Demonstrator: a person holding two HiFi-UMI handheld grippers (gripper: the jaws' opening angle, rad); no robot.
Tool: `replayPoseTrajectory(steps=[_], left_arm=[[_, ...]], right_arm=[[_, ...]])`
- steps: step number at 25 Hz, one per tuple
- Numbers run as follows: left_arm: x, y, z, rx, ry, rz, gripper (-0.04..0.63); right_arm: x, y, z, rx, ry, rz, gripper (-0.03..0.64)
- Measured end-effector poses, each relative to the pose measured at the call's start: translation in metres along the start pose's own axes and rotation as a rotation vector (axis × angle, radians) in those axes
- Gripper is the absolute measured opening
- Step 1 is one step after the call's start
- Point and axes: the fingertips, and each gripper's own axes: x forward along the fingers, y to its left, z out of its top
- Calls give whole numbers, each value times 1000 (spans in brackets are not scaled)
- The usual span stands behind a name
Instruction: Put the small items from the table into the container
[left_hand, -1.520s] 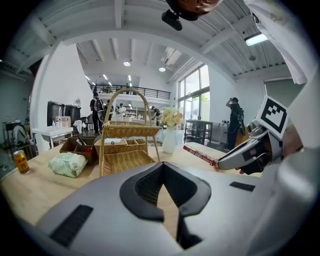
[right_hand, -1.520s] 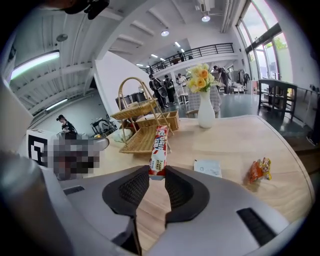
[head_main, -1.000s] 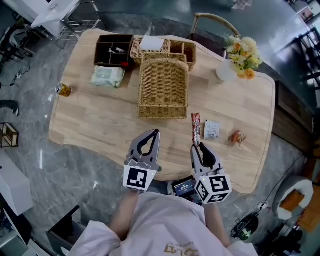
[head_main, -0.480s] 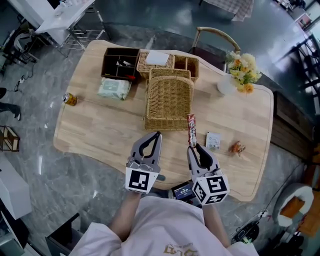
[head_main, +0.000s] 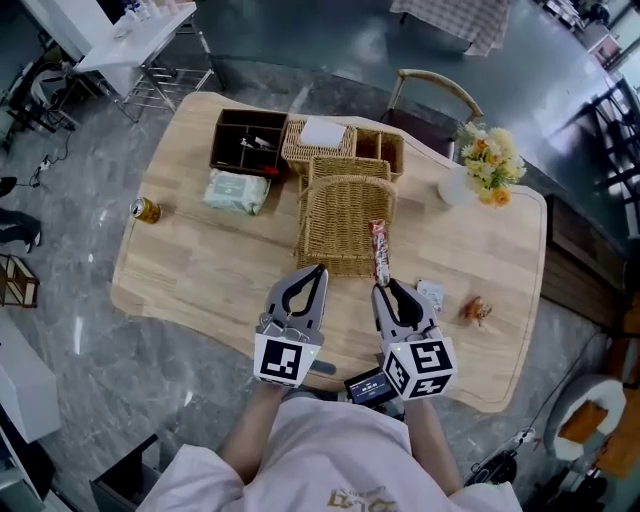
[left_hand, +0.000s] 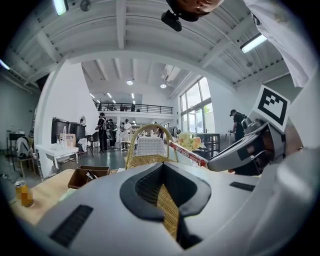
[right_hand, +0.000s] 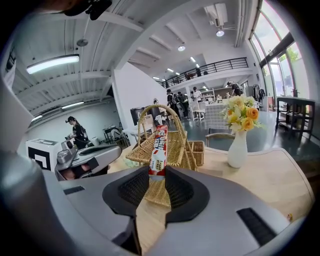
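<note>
Jaws of right gripper (head_main: 384, 288) pinch slim glossy red packet (right_hand: 159, 149); left gripper (head_main: 316, 270) jaws together.

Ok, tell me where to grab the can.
Take the can across its round body at mid-height, coming in level from the side. It seems to stand upright. Use the left gripper; the right gripper is shut on a snack stick.

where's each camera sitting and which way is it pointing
Head view: on the person's head, looking steeply down at the table; left gripper, right gripper and shirt show.
Left gripper view: on the left gripper, facing the basket; its jaws together, right gripper at right.
Right gripper view: on the right gripper, facing basket and flower vase; its jaws hold a snack stick.
Shared: all three show the basket.
</note>
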Motion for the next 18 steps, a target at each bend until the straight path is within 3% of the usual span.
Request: replayPoseTrajectory(steps=[3,6,10,18], left_arm=[[2,3,-3,51,-20,-22,3],[1,7,-5,32,-8,-14,3],[2,6,-8,77,-34,-32,3],[-2,3,-9,17,-28,-12,3]], right_arm=[[9,0,3,-9,13,0,112],[15,0,4,-10,32,-1,112],[20,-2,5,0,40,-6,112],[31,-3,5,-16,56,-14,114]])
